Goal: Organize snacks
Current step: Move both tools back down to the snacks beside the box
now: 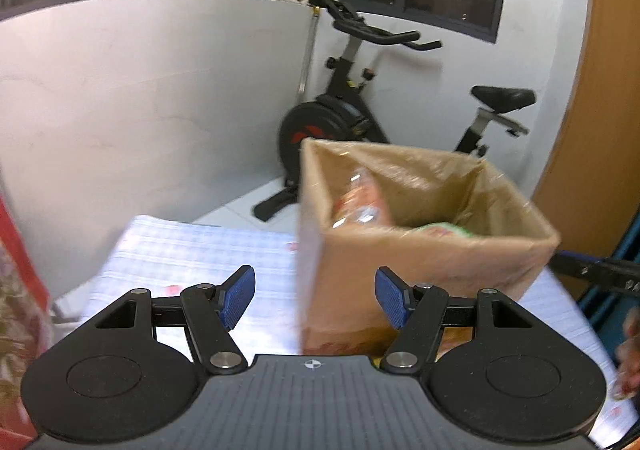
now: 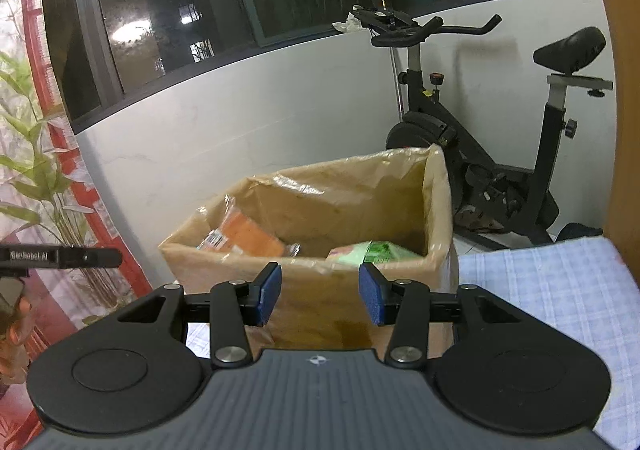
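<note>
Left wrist view: left gripper (image 1: 315, 298) has jaws apart, nothing between the pads, aimed at the near corner of the box (image 1: 420, 274), which stands on the checked cloth (image 1: 192, 250). The box is lined with clear film and already holds an orange pack (image 1: 362, 202) leaning on its left wall and a green pack (image 1: 444, 230) lower down. The frame is blurred, so finer detail is out. A black bar (image 1: 592, 270) at the right edge looks like part of the other tool, and a hand (image 1: 630, 354) shows at the lower right. Right wrist view: right gripper (image 2: 320, 294) is also spread and empty, facing the box (image 2: 320, 290) head-on, fingertips just short of its front wall. The orange pack (image 2: 248, 238) lies tilted at left and the green pack (image 2: 376, 252) at right, each partly behind the front rim. The cloth (image 2: 540, 290) runs bare to the right of the box; no loose snacks are visible in either view. An exercise bike (image 2: 480, 154) stands behind, well apart. My read: both snacks are boxed and the tools are empty, so the step is either fetching more or tidying the two packs. If tidying, come in over the rim, not through the film, pinch a pack at its edge seam, and don't shove the box along the cloth.
</note>
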`<state>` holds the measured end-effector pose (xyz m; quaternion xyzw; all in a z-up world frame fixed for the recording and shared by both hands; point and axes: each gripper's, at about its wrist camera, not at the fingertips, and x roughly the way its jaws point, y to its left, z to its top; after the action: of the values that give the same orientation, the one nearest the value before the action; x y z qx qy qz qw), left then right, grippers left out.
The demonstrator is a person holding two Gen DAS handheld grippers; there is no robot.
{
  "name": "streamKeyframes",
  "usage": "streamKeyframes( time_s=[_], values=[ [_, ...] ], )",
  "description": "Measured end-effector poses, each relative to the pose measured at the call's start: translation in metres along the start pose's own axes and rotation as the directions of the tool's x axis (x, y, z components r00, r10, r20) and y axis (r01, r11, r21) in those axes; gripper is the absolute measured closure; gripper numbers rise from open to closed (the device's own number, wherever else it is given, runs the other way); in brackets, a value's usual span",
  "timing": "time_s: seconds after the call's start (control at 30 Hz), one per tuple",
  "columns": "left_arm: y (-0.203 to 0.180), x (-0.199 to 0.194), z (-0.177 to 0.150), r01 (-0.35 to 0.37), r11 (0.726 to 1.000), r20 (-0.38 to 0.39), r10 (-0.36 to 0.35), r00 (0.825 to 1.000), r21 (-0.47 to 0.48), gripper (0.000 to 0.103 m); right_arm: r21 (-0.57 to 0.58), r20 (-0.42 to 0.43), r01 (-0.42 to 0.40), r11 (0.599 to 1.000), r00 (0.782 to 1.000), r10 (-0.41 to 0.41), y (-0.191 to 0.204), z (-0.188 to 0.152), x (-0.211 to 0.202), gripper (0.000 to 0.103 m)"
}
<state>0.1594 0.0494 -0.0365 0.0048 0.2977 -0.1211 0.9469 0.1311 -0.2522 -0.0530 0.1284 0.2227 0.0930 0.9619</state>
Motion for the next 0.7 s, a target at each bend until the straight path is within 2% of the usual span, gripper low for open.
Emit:
streamKeyframes(
  time_s=[0.2, 0.43, 0.53, 0.7],
  values=[
    [0.014, -0.005, -0.037, -0.041, 0.999, -0.018, 0.041, 0.999, 0.023, 0.034, -0.001, -0.064, -0.002, 1.0, 0.998, 0.002, 0.009, -0.037, 0.007, 0.056],
    [0.026, 0.015, -0.076, -0.035, 0.999, -0.073, 0.034, 0.997, -0.008, 0.034, 0.0, -0.185, 0.021, 1.0, 0.982, -0.021, 0.013, -0.087, 0.026, 0.056],
    [0.032, 0.02, -0.085, -0.027, 0.999, -0.085, 0.025, 0.996, -0.029, 0.034, -0.006, -0.223, 0.032, 0.999, 0.974, -0.032, 0.011, -0.1, 0.032, 0.056],
    [0.029, 0.026, -0.099, -0.029, 1.0, -0.086, 0.03, 0.996, 0.01, 0.034, -0.016, -0.265, 0.056, 0.998, 0.963, -0.058, 0.007, -0.114, 0.036, 0.056]
  ],
)
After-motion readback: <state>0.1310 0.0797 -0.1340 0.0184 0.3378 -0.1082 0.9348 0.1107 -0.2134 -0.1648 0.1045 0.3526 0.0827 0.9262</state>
